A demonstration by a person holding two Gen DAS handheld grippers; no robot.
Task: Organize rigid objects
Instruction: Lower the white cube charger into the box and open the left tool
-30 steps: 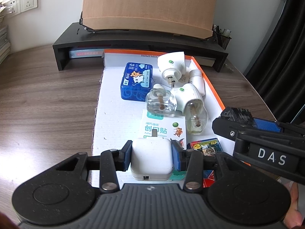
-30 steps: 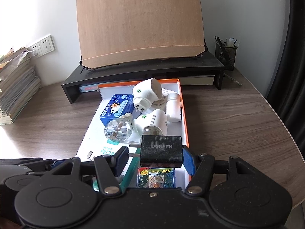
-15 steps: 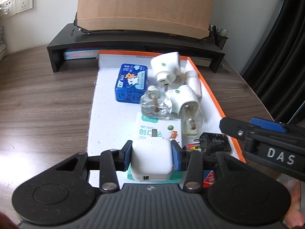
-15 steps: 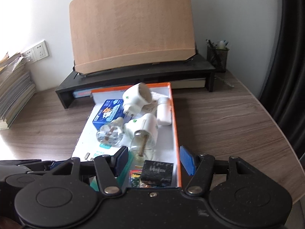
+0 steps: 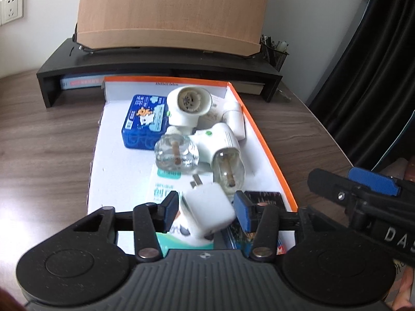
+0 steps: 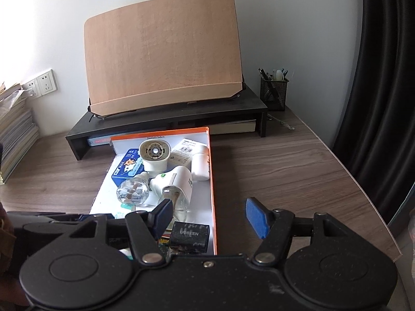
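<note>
Just then the left claw (image 5: pixel 206 211) was opening, and the white charger (image 5: pixel 207 211) it had clenched tipped loose between the pads, dropping at the tray's (image 5: pixel 269 155) near edge. Beside it lay the black charger (image 6: pixel 190 235), with the right claw (image 6: pixel 208 217) spreading empty above.

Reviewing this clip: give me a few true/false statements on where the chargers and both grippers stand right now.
1. The white charger sits tilted between the opening jaws of the left gripper. True.
2. The black charger is clamped in the right gripper. False: it lies in the box, and the opening jaws hold nothing.
3. The blue tin lies outside the box. False: it is inside, near the far end.
4. A pen holder stands on the desk beside the black riser. True.
</note>
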